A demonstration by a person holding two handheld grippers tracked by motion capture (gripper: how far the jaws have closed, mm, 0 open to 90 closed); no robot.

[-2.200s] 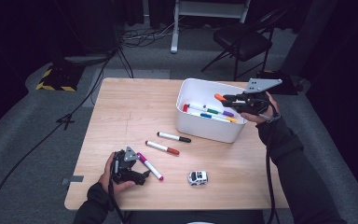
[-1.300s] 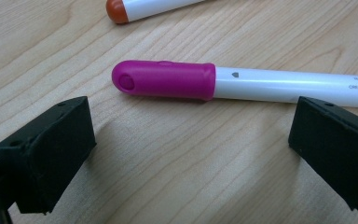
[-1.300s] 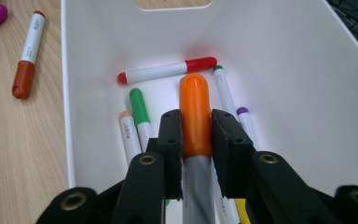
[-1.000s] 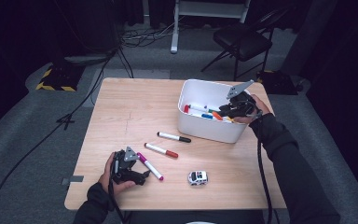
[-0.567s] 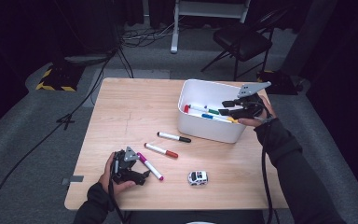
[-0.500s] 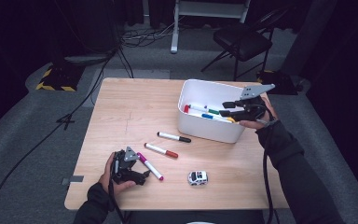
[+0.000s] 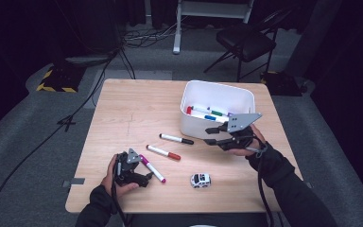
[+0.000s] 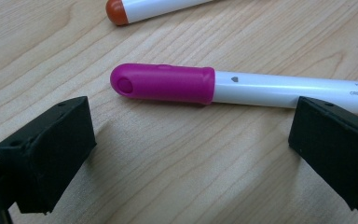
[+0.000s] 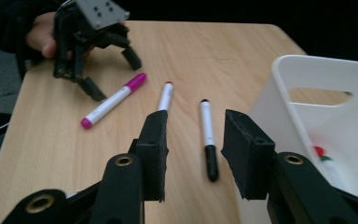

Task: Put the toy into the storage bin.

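Observation:
The white bin (image 7: 217, 90) at the table's far right holds several markers. My right gripper (image 7: 209, 135) hovers at the bin's near wall. Its jaws (image 9: 198, 154) have just been opening and stand apart with nothing between them. Ahead of them three markers lie on the wood: a black-capped marker (image 9: 208, 135), a red-capped marker (image 9: 164, 98) and a magenta-capped marker (image 9: 114, 100). My left gripper (image 7: 142, 170) rests near the front left, open. The magenta marker's cap (image 8: 163, 84) lies just beyond its two pads (image 8: 46, 149), untouched.
A small white toy car (image 7: 201, 179) sits near the front edge, between the two hands. A black chair (image 7: 246, 42) and cables stand on the floor beyond the table. Bare wood lies left of the bin (image 9: 317, 116).
The right gripper was over the bin with an orange-capped marker; its jaws are now empty, and it has drawn back towards me to the bin's near side. The left gripper stayed put.

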